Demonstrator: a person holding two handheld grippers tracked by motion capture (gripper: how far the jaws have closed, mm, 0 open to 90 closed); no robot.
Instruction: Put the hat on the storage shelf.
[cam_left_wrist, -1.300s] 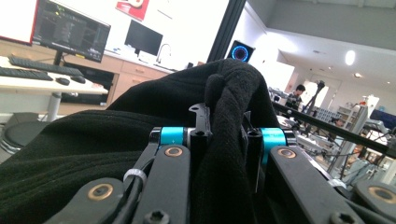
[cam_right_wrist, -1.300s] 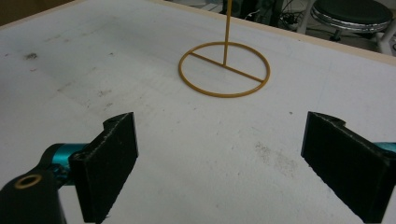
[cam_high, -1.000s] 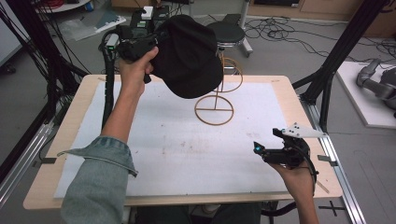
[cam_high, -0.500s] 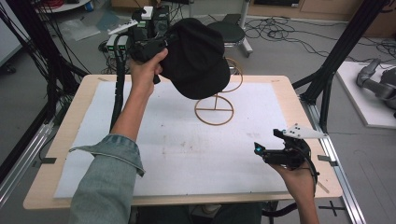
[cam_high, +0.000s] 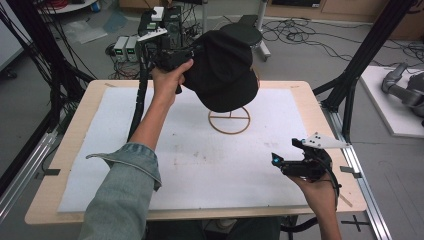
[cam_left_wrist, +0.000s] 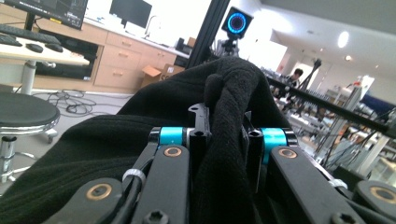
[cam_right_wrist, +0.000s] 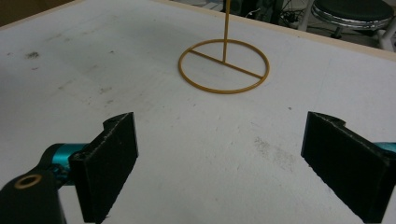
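Two grippers out over the desk (cam_high: 75, 165). Left arm stretched long toward the far edge, denim sleeve (cam_high: 122, 192) pushed back, hand wrapped under the left gripper (cam_high: 187, 57), raised well above the surface. Jaws clamped on a fold of the black cap (cam_high: 222, 70), hanging over the yellow wire stand (cam_high: 229, 120) near the far middle. Right gripper (cam_right_wrist: 219, 163) held low by the near right corner, wrist bent inward, jaws wide apart with nothing between them, aimed at the stand.
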